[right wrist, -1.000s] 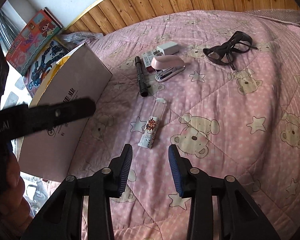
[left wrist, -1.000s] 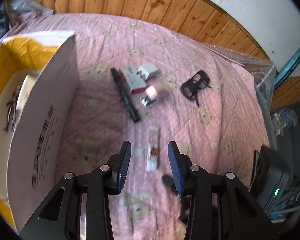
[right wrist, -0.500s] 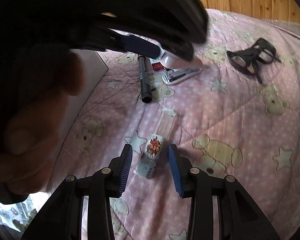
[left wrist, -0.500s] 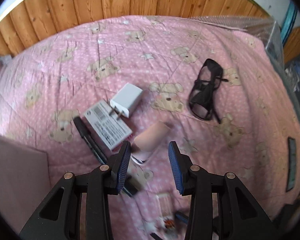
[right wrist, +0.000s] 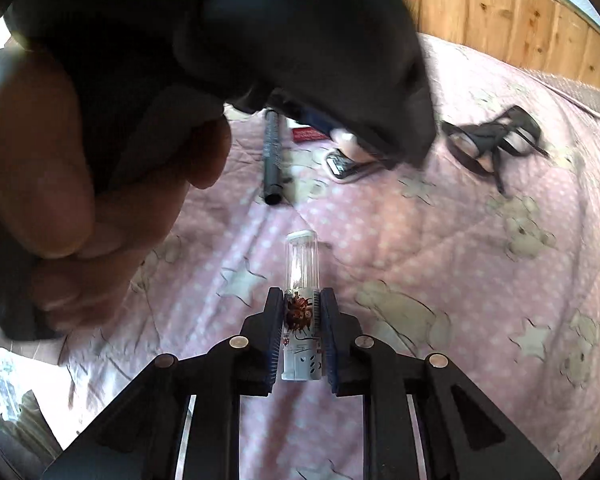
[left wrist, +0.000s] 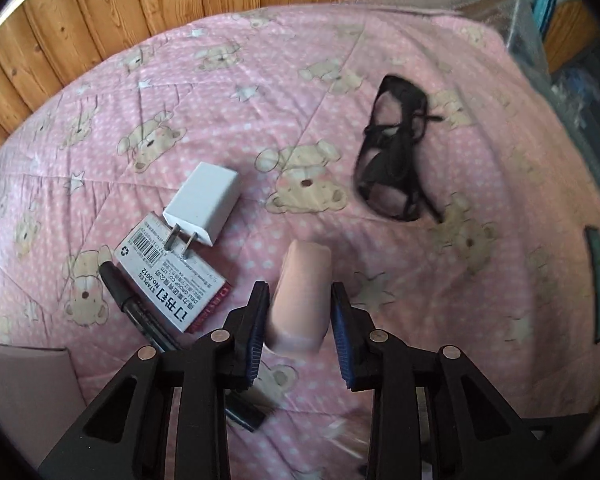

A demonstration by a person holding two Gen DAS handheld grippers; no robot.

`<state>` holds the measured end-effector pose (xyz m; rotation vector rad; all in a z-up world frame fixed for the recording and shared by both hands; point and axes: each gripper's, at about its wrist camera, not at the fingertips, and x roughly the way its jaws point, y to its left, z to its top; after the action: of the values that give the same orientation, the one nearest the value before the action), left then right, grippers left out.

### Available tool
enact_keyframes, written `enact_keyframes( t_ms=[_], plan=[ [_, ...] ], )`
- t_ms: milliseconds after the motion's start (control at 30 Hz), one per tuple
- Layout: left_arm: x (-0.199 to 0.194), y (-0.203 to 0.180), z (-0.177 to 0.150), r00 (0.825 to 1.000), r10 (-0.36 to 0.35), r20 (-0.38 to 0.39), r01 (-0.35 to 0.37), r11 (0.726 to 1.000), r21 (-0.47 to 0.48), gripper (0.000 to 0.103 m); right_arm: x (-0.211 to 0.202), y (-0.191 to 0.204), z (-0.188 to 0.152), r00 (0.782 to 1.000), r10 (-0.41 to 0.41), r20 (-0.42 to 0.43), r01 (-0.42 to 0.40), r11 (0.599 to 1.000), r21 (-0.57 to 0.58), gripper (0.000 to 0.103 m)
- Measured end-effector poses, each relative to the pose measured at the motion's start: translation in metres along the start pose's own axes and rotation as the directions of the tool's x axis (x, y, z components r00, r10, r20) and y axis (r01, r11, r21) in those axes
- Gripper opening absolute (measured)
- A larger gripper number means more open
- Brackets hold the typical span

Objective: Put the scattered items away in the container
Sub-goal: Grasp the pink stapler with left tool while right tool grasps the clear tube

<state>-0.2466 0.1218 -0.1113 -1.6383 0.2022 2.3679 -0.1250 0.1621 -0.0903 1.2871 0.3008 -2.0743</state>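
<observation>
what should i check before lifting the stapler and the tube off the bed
1. Left gripper jaws astride pink stapler: ok.
2. Left jaws closed on stapler: not ok, gaps show.
3. Right gripper jaws against clear tube: ok.
4. Staple box, charger, marker outside left jaws: ok.
5. Box opening reachable: cannot tell.

Left tool (left wrist: 298,316) jaws apart, low over bed; right tool (right wrist: 300,320) jaws nearly closed.
</observation>
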Motion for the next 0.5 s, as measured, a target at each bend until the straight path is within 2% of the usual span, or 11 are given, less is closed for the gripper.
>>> enact_keyframes(
  t_ms=[100, 233, 500],
  plan=[
    [0.003, 0.002, 0.002, 1.000, 0.004, 0.022, -0.004, 0.999, -0.032, 0.027, -0.001, -0.004, -0.004, 1.000, 0.002, 0.004, -0.002, 1.000, 0.012, 0.019],
    [0.000, 0.006, 0.001, 1.000, -0.009, 0.026, 0.011, 0.997, -0.075, 0.026, -0.002, -0.005, -0.005, 1.000, 0.006, 0.013, -0.007, 1.000, 0.016, 0.019],
    [-0.035, 0.009, -0.014, 0.997, -0.013, 0.073, 0.024, 0.989, -0.145, 0.026, -0.024, -0.016, -0.019, 0.993, 0.110, 0.028, -0.113, 0.985, 0.127, 0.019]
  ],
)
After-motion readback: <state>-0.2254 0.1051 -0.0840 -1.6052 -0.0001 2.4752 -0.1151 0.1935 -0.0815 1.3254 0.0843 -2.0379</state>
